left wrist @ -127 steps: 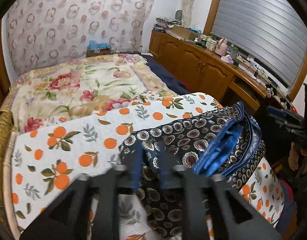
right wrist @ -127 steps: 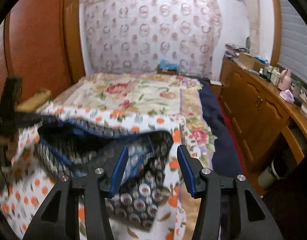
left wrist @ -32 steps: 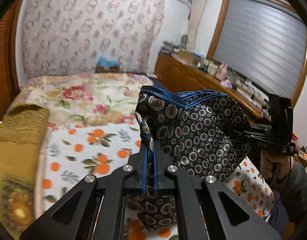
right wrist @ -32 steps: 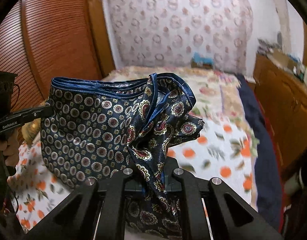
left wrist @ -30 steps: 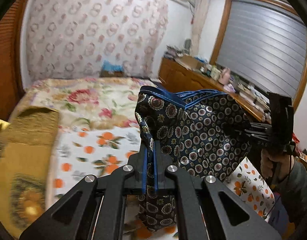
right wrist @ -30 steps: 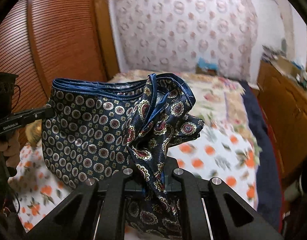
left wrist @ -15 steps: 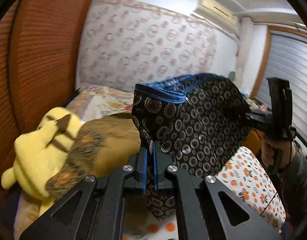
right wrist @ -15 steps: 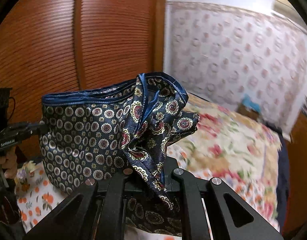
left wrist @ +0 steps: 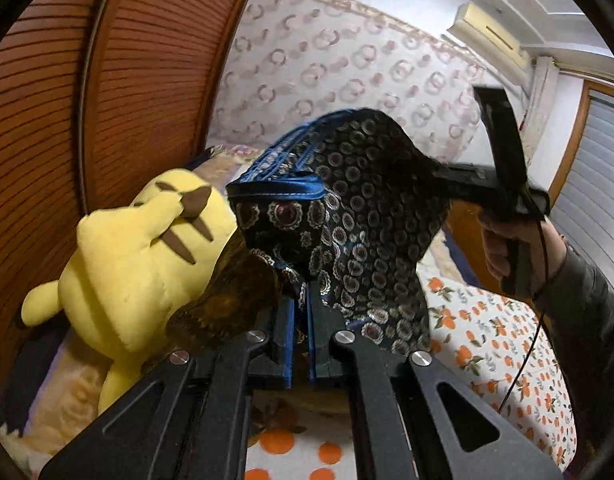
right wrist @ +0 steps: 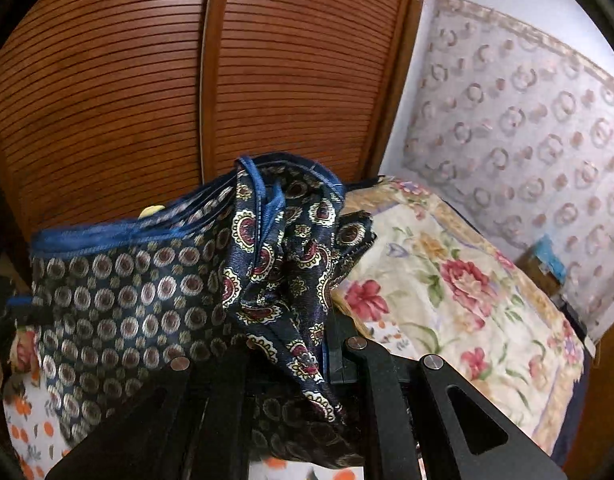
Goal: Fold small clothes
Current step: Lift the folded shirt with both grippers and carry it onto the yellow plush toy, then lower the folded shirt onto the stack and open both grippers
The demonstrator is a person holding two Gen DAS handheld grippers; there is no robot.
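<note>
A small dark-blue garment (left wrist: 347, 216) with round medallions and a bright blue hem hangs in the air, stretched between both grippers. In the left wrist view my left gripper (left wrist: 301, 300) is shut on one hem corner, and the cloth rises from its pads. At the far end, the right gripper (left wrist: 443, 176) pinches the cloth, held by a person's hand (left wrist: 503, 240). In the right wrist view my right gripper (right wrist: 295, 332) is shut on a bunched corner of the garment (right wrist: 147, 288), which covers its fingertips. The left gripper (right wrist: 21, 306) shows at the left edge.
A yellow plush toy (left wrist: 139, 256) and a brown patterned cushion (left wrist: 227, 304) lie close under the left gripper. A slatted wooden wardrobe door (right wrist: 187, 80) stands just behind. An orange-print sheet (left wrist: 487, 344) and a floral quilt (right wrist: 447, 280) cover the bed.
The garment was lifted off the bed, held at two corners. Over the last second both grippers swung left with it, from facing the bed toward the wardrobe and plush toy.
</note>
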